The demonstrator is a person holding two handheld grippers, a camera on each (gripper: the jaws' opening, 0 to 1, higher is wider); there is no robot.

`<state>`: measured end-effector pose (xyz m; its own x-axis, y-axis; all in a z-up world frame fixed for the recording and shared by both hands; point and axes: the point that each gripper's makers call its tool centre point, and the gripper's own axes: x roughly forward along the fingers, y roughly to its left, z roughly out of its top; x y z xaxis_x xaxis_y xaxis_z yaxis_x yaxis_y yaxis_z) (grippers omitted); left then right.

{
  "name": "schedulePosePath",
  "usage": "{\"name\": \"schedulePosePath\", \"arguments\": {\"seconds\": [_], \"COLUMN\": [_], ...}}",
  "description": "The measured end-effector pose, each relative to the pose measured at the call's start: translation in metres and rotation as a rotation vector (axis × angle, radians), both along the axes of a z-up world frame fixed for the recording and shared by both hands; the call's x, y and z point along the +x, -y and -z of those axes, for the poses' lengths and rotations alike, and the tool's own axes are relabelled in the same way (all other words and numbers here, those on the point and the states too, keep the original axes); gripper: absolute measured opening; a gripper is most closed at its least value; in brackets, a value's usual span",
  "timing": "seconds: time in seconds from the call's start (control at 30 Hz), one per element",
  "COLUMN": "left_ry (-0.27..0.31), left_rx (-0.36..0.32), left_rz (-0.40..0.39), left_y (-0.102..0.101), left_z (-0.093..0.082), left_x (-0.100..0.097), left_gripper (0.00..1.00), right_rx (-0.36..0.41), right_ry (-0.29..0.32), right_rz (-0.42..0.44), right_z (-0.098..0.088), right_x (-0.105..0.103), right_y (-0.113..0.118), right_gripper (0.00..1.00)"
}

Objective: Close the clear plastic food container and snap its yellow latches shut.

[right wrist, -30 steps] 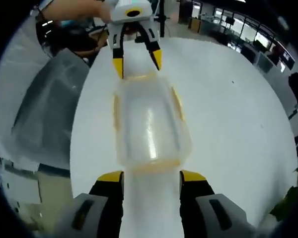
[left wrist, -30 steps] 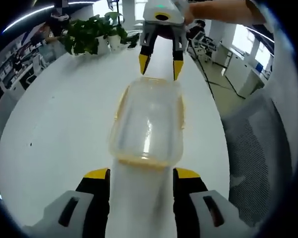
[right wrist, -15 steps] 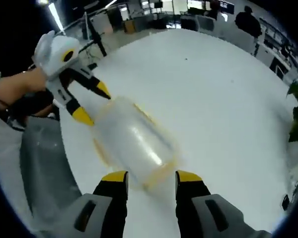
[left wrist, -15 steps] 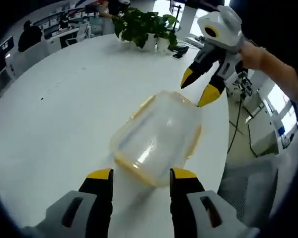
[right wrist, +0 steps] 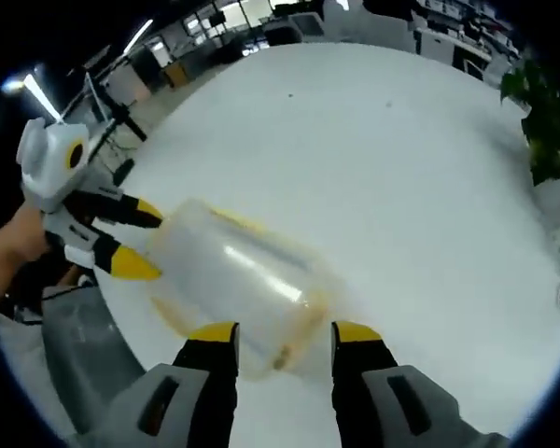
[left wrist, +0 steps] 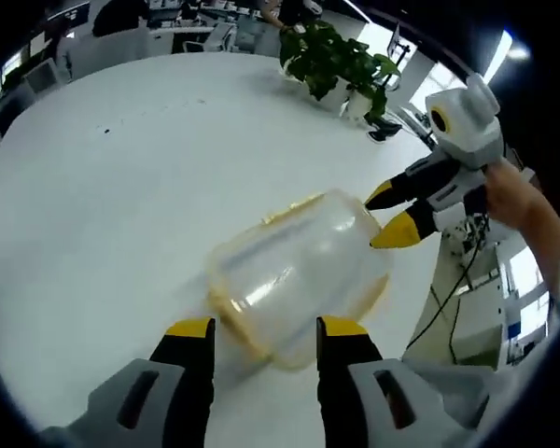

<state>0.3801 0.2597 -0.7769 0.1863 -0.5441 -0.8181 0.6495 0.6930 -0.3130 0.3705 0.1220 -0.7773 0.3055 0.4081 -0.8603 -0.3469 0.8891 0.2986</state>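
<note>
Clear container, lid on, near the table edge. Left gripper and right gripper open at opposite ends. Latching step; yellow latches seemingly unsnapped, next needing presses.

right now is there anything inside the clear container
Nothing shows through the clear container; only the white table shows through its walls. The lid's glare and the yellow latches hide parts of the inside.

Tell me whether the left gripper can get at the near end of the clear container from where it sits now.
Probably yes. The left gripper has its jaws open on either side of the container's near end, and nothing lies between them on the white table. The right gripper is at the far end, out of its way.
</note>
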Motion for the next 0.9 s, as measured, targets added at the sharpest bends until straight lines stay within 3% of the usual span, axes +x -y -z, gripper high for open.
{"name": "schedulePosePath", "arguments": {"seconds": [0.13,0.17,0.57,0.6,0.63,0.67,0.73,0.9], "left_ry": [-0.012,-0.015,-0.029,-0.047,-0.019,-0.021,-0.011,-0.012], "left_rx": [0.003,0.004,0.012,0.0,-0.002,-0.008,-0.011,-0.027], "left_rz": [-0.019,-0.018,-0.012,-0.029,-0.037,-0.042,-0.04,-0.037], "left_y": [0.0,0.0,0.005,0.004,0.001,0.001,0.002,0.002], "left_z": [0.0,0.0,0.003,0.004,0.003,0.004,0.003,0.001], "left_x": [0.001,0.001,0.001,0.002,0.006,0.006,0.007,0.007], "left_gripper": [0.42,0.42,0.34,0.34,0.34,0.34,0.34,0.35], "right_rx": [0.018,0.04,0.034,0.07,0.12,0.127,0.081,0.103], "right_ry": [-0.012,-0.041,-0.039,-0.156,-0.099,-0.098,-0.052,-0.056], "right_rz": [0.012,0.039,0.024,0.062,0.082,0.096,0.059,0.085], "right_z": [0.001,0.001,0.003,0.007,0.011,0.014,0.013,0.01], "right_x": [0.0,-0.002,0.0,-0.021,-0.01,-0.01,-0.01,-0.007], "right_y": [-0.001,-0.003,-0.004,-0.005,-0.007,-0.006,-0.006,-0.007], "right_gripper": [0.37,0.36,0.31,0.3,0.29,0.29,0.3,0.31]}}
